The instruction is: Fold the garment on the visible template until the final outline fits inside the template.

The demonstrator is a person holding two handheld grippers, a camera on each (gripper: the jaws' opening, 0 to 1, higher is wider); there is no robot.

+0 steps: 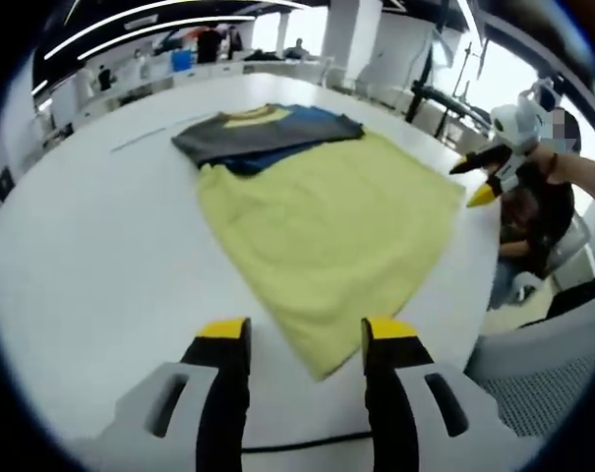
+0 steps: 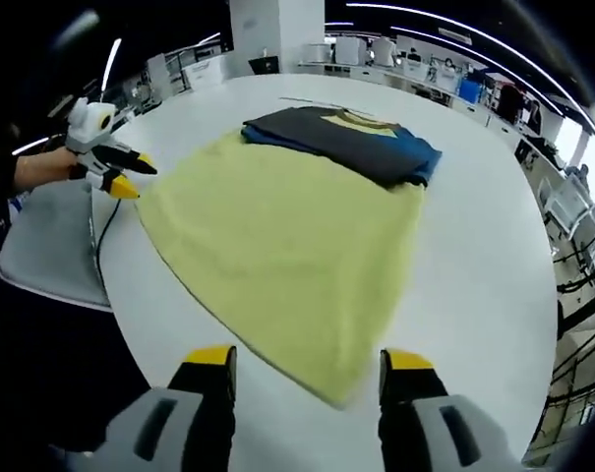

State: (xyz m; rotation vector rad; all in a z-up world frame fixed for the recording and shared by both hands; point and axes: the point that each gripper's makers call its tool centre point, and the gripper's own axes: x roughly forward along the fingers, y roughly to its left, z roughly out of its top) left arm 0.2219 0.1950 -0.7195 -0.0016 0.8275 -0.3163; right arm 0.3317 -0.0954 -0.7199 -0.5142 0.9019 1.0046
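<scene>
Here, a big white table point(image 1: 90, 256) in a bright, wide room; more white desks and small people far off at the top of the left gripper view; a grey chair point(image 2: 46, 246) at the left edge of the right gripper view.

Hard to make out the far people, too small and blurry; no telling what lies under the folded dark garment point(image 1: 267, 133); only its top layers on show, grey over blue with a yellow neck band.

On the table, a yellow template point(image 1: 327, 231), spread flat, one corner pointing down between the jaws in both views; long side running from that near corner up to the garment; garment lying across the far end of the template, long side crossways.

Left gripper point(image 1: 307, 329) with jaws wide apart, nothing between them but the cloth corner below; right gripper point(image 2: 312, 359) the same, jaws spread, holding nothing.
</scene>
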